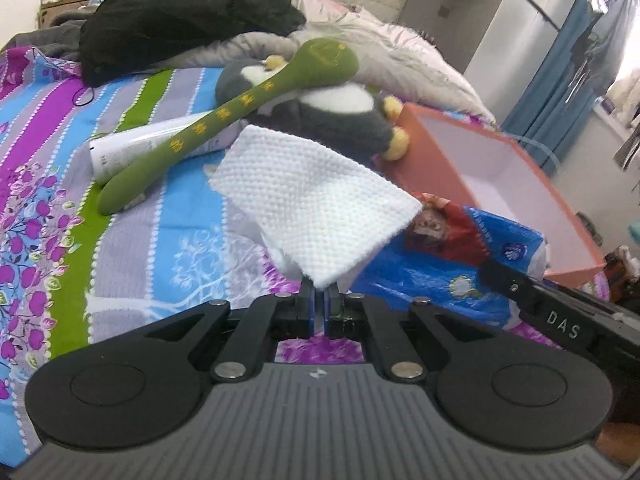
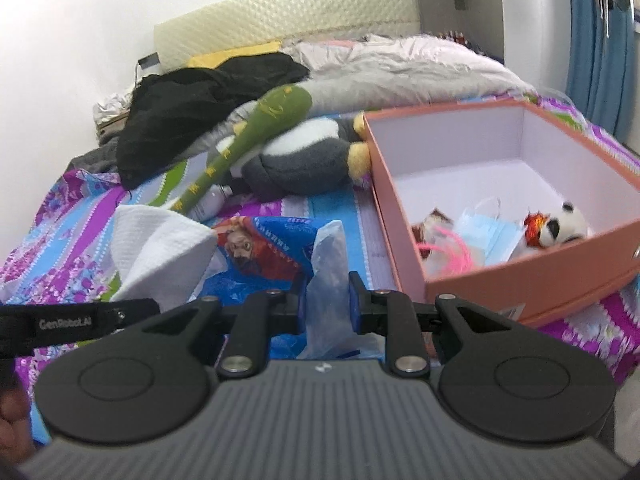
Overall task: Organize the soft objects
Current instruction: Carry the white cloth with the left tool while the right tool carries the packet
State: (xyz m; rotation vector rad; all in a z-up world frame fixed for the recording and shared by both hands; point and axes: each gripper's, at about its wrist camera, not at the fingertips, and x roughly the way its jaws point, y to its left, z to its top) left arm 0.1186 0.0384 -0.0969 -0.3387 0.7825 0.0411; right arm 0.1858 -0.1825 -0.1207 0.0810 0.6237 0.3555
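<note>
My left gripper (image 1: 319,300) is shut on the lower corner of a white textured tissue (image 1: 312,204), which fans out above the bedspread. Just right of it lies a blue printed tissue pack (image 1: 440,276). In the right wrist view my right gripper (image 2: 328,300) is shut on the clear plastic flap of that tissue pack (image 2: 264,248), with the white tissue (image 2: 160,248) standing up at its left. An orange box (image 2: 400,216) sits to the right, holding a blue face mask (image 2: 492,232), a small panda plush (image 2: 560,224) and a pink feathery item (image 2: 452,256).
A grey penguin plush (image 1: 332,120), a long green plush stick (image 1: 240,108) and a white tube (image 1: 160,144) lie on the striped bedspread (image 1: 60,184). Black clothing (image 1: 160,16) and a grey quilt (image 2: 400,64) are piled behind. Blue curtains (image 2: 600,40) hang at far right.
</note>
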